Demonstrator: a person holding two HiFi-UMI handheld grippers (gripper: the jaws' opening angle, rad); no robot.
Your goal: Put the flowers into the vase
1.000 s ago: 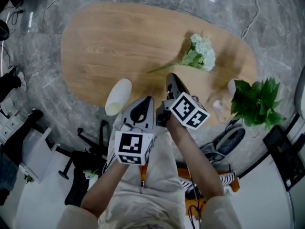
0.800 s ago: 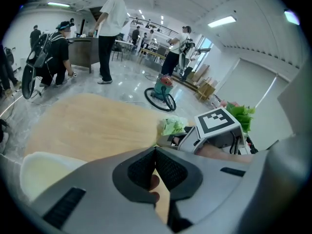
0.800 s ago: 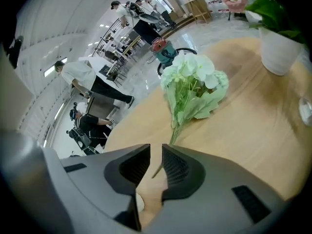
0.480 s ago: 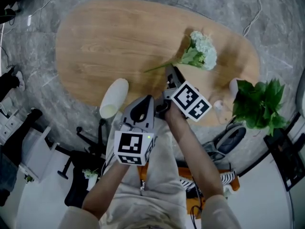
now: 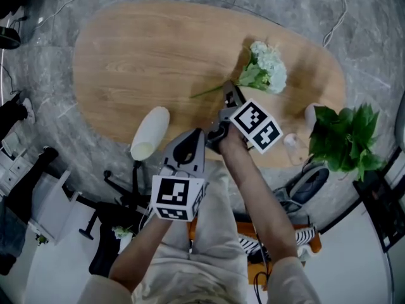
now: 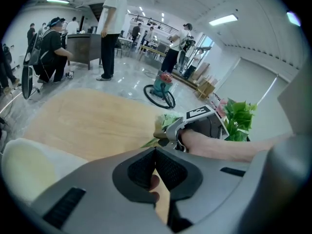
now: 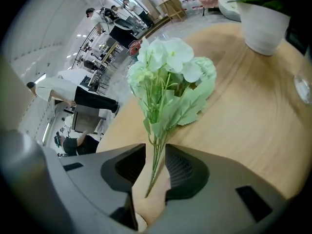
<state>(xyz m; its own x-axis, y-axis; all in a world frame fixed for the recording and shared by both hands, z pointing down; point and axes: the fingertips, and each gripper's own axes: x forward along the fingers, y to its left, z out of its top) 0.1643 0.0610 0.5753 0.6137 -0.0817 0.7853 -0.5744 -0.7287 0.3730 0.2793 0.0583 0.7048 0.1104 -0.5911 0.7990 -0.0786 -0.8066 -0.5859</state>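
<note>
Where flowers (image 5: 266,68) lie: surface (image 5: 139,56), 2 o'clock from vase (image 5: 149,133).
Right tongs (image 7: 155,164): just opening, spread round stems (image 7: 159,145).
Left tongs (image 6: 155,152): pressed together, empty.

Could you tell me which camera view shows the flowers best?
The right gripper view: the flowers fill it, with blooms, leaves and stems close up. The head view shows them small on the table; the left gripper view, only a green sliver.

Oval wooden table (image 5: 145,56): flowers (image 5: 264,71), vase (image 5: 150,133) on side, potted plant (image 5: 345,138).
</note>
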